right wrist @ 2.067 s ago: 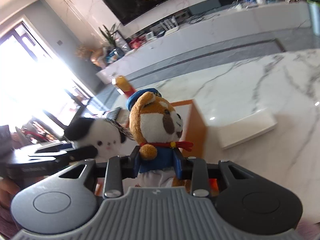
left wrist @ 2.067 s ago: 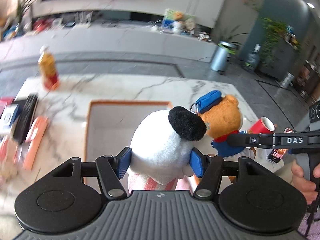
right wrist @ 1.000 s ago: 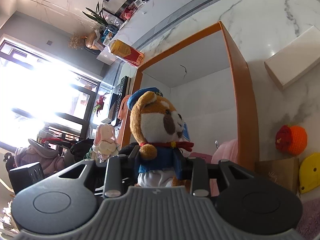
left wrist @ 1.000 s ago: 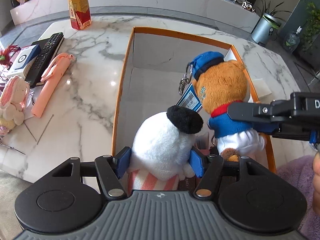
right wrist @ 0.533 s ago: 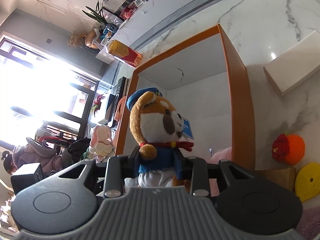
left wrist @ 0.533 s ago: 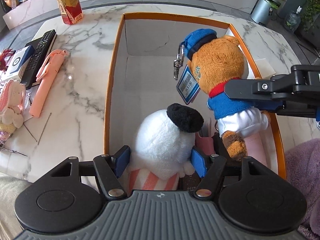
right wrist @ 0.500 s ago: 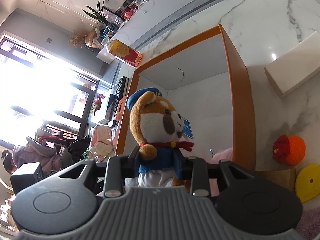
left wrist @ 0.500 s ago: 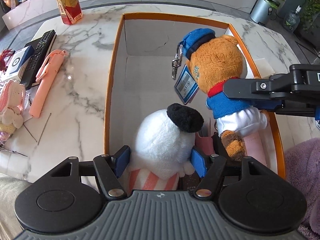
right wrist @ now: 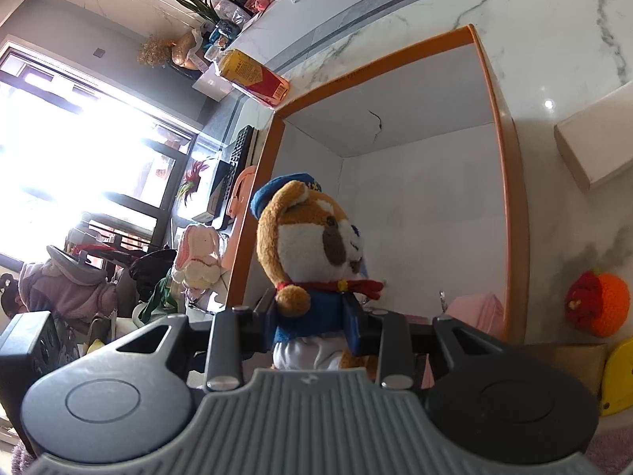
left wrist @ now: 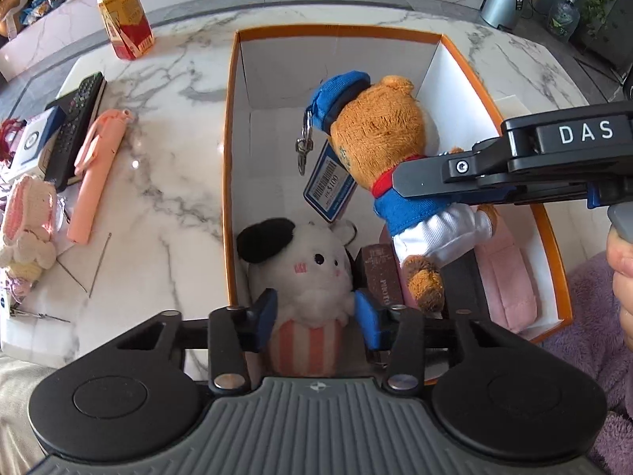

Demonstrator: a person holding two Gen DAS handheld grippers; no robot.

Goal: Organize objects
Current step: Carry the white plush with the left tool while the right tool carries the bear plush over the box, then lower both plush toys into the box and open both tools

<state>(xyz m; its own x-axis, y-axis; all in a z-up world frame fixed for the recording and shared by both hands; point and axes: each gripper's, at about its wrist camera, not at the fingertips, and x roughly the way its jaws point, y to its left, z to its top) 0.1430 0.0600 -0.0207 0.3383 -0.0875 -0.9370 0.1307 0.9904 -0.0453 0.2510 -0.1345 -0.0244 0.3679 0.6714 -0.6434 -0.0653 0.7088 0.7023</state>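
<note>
An orange-rimmed white box (left wrist: 231, 158) stands on the marble table. A white plush with a black ear (left wrist: 312, 273) lies face up in the box's near corner. My left gripper (left wrist: 316, 320) hovers just above it; its jaws are closing, the blue pads flank the plush and do not squeeze it. A brown bear in a blue cap and coat (left wrist: 379, 138) hangs over the box, with my right gripper (right wrist: 312, 324) shut on its body (right wrist: 312, 245). The box rim (right wrist: 510, 198) runs along the bear's right in the right wrist view.
Inside the box lie a pink pouch (left wrist: 510, 277) and a brown packet (left wrist: 379, 277). Left of it are a juice bottle (left wrist: 124, 19), a remote (left wrist: 75, 126), a pink case (left wrist: 99, 166) and a rabbit plush (left wrist: 27, 217). An orange crochet toy (right wrist: 599, 303) and a white block (right wrist: 593, 146) lie to the right.
The white plush has slipped out of the left pads, turned face up and now lies lower in the box. The left jaws stand narrower. The bear hangs slightly lower over the box.
</note>
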